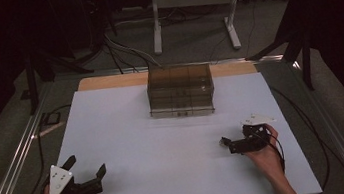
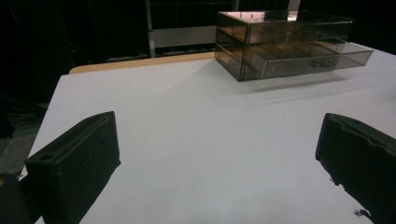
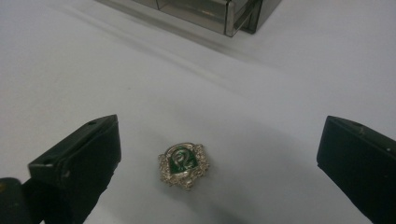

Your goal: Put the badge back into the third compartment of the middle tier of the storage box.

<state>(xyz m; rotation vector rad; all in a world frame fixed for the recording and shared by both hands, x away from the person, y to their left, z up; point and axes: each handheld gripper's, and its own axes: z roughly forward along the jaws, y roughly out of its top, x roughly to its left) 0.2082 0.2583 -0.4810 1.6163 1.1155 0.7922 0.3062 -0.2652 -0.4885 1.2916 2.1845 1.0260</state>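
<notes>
Right hand-held gripper (image 3: pixel 219 172) hovers with its jaws wide apart over a small green-and-silver brooch (image 3: pixel 183 165) lying on the white desk (image 1: pixel 166 148). Left hand-held gripper (image 1: pixel 85 170) rests near the left edge, also open. Farther off stands a smoky plastic drawer box (image 1: pixel 180 91).

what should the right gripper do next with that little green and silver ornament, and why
Probably ease the right gripper down and close its fingers on the ornament. In the right gripper view it lies flat on the white table, between the wide-open fingers and touching neither. The clear drawer box has its lower drawer pulled out, a likely place for it.
</notes>
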